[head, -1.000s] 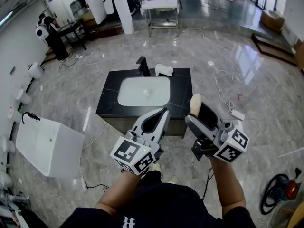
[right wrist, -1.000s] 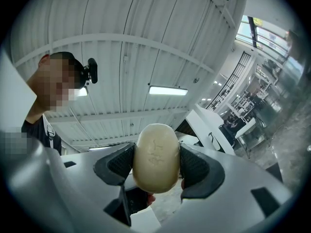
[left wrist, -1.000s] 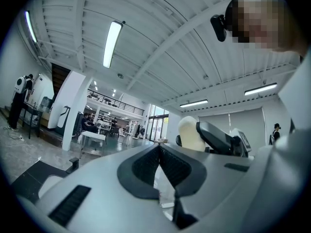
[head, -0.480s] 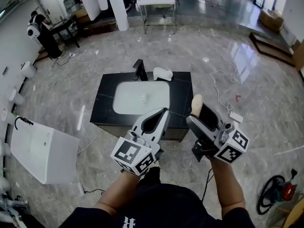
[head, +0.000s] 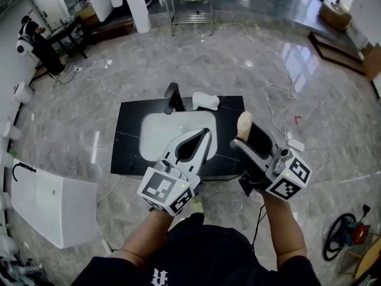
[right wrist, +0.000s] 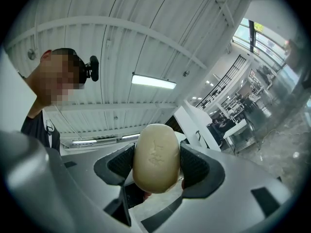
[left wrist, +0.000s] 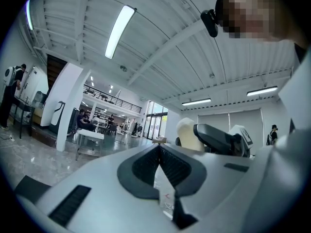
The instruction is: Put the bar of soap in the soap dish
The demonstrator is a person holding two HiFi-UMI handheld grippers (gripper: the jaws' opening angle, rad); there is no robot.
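A cream oval bar of soap (right wrist: 155,163) sits clamped between the jaws of my right gripper (head: 245,131), which is shut on it; in the head view the bar of soap (head: 243,126) pokes up over the black counter's right side. The white soap dish (head: 205,100) lies on the back of the counter, right of the black tap (head: 173,97). My left gripper (head: 201,140) is shut with nothing in it, hovering over the front edge of the white basin (head: 169,130). From the left gripper view the bar of soap (left wrist: 190,135) shows to the right, beyond my shut left gripper (left wrist: 159,148).
The black vanity counter (head: 127,140) stands alone on a marble floor. A white tub (head: 50,204) lies at the left. A cable and power strip (head: 294,144) run along the floor at the right. A metal trolley (head: 188,2) stands far behind.
The vanity has come closer and lower in the head view. Both grippers now reach over its front edge. The soap stays held in the right gripper.
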